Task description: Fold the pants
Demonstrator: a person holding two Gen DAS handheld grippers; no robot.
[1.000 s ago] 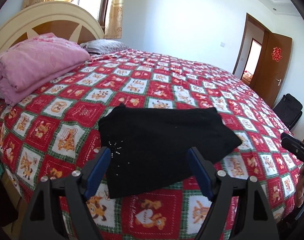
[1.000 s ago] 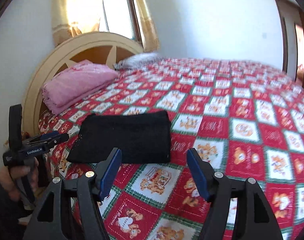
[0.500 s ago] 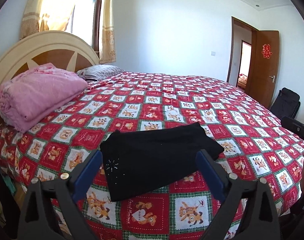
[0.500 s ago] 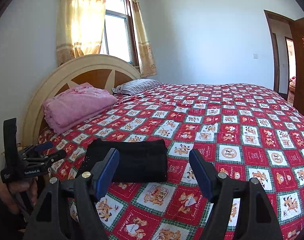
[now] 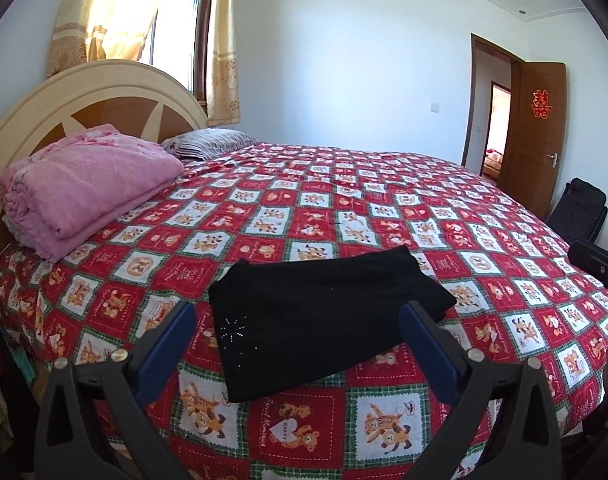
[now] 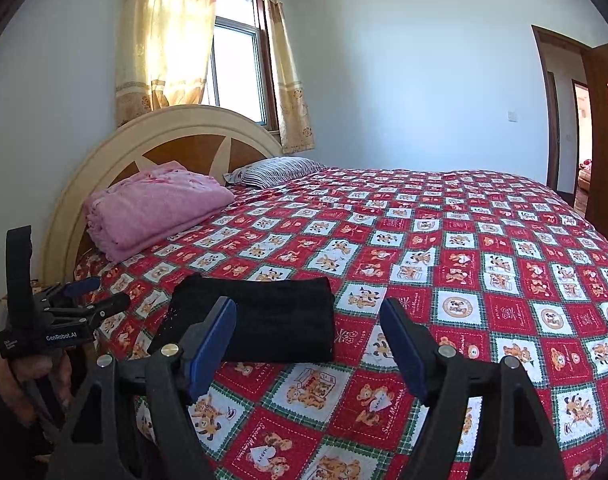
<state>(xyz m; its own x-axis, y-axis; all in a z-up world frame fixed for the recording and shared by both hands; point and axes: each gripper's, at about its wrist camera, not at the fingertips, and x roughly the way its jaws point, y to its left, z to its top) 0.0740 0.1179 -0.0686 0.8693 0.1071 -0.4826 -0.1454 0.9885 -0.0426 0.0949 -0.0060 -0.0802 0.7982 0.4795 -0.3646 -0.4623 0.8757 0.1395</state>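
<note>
Fingers of both the left gripper [image 5: 296,344] and right gripper [image 6: 307,340] stand spread wide and empty above the bedspread [image 5: 343,208]. Black pants [image 5: 323,316] lie as a compact folded rectangle near the bed's edge, touched by neither gripper. Folding appears complete; little or nothing seems left to do.

Folded black pants [image 6: 260,320] on bedspread [image 6: 463,260] — right claw [image 6: 308,332] spread, empty.

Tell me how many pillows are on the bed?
1: the striped pillow lies by the headboard, beside the pink blanket. More could hide behind the blanket.
</note>
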